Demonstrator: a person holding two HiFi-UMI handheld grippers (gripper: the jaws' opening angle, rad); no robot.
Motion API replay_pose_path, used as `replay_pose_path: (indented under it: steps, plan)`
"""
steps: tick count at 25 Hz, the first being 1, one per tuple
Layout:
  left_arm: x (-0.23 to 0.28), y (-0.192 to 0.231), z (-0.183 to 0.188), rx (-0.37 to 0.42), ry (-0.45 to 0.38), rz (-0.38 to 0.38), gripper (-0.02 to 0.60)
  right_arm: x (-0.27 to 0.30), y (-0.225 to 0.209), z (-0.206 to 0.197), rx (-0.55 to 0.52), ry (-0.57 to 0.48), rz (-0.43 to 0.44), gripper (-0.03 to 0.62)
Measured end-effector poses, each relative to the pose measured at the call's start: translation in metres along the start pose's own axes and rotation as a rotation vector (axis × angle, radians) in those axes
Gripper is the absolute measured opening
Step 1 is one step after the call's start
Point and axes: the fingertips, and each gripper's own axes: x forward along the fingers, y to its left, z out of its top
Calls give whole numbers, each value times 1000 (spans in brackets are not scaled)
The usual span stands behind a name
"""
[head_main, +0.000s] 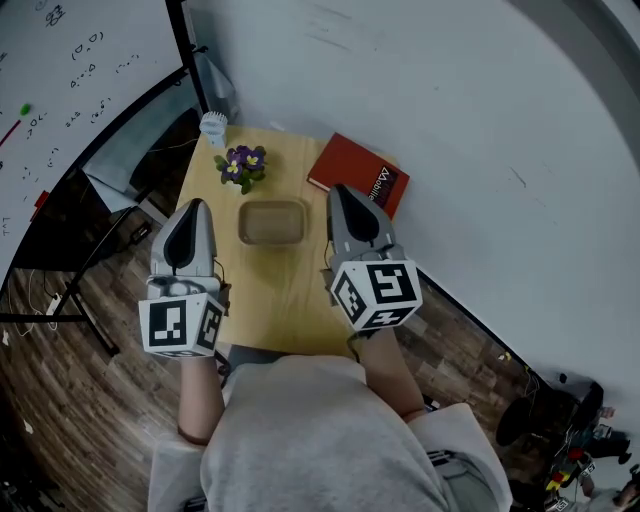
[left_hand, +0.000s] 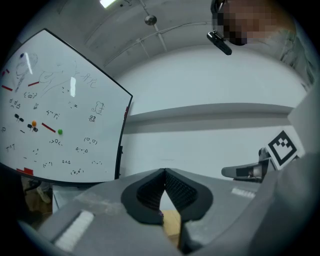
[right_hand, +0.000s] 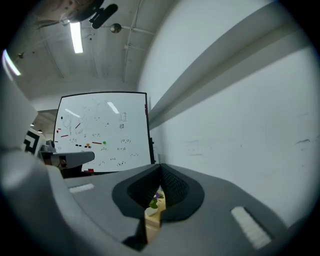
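Dish (head_main: 272, 222), tan and shallow with rounded corners, lay at the middle of the small wooden surface (head_main: 285, 300), between the two grippers and touched by neither.

Left gripper (head_main: 193, 206) was held over the left edge of the surface, its tip level with the dish's left rim and a little apart from it. Jaws together: the left gripper view showed the ribbed pads meeting at the tip with nothing clamped. A strip of bare wood showed through the gap behind the tip.

Right gripper (head_main: 344, 192) was held over the right side of the surface, just beside the dish's right rim. Its tip was near the closest corner of the book (head_main: 357, 176). Jaws together here too: the right gripper view showed the pads closed at the tip on nothing. Purple flowers and wood showed through the opening below the tip.

Other things on the surface:
- The book, red with white lettering on its cover, lay flat at the far right corner, with one corner past the right edge.
- Flower pot (head_main: 242, 165), with purple blooms and green leaves, stood toward the far edge, just beyond the dish's far left corner.
- White container (head_main: 213, 127), small and ribbed, stood at the far left corner. What it was could not be told.

Around the surface:
- Whiteboard (head_main: 60, 90), with scribbled marks and red strokes, stood left of the surface.
- Wall (head_main: 450, 90), pale grey, ran along the far and right sides.
- Floor (head_main: 60, 400) was dark wood planks.
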Motion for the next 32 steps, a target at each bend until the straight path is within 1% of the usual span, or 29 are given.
replay_pose_path:
  steps: [4, 8, 12, 19, 24, 29, 30, 32]
  plan:
    - [7, 4, -18, -23, 54, -3, 5, 8, -2, -24, 43, 72, 11, 2]
    - [19, 10, -44, -68, 136, -2, 5, 19, -8, -47, 68, 144, 2, 2]
    - [30, 15, -77, -112, 227, -8, 5, 29, -15, -74, 98, 220, -12, 2]
    - [41, 18, -138, -178, 383, -40, 6, 41, -23, -131, 207, 359, -29, 3]
    - [41, 27, -181, -217, 489, -27, 6, 48, -26, -168, 258, 445, -50, 14]
    - [41, 37, -212, -262, 563, -17, 6, 52, -29, -201, 300, 521, -75, 28]
    - [41, 38, -217, -272, 575, -21, 20, 52, -30, -207, 304, 536, -80, 32]
    - [42, 38, -227, -288, 598, -26, 25, 54, -31, -218, 313, 560, -90, 44]
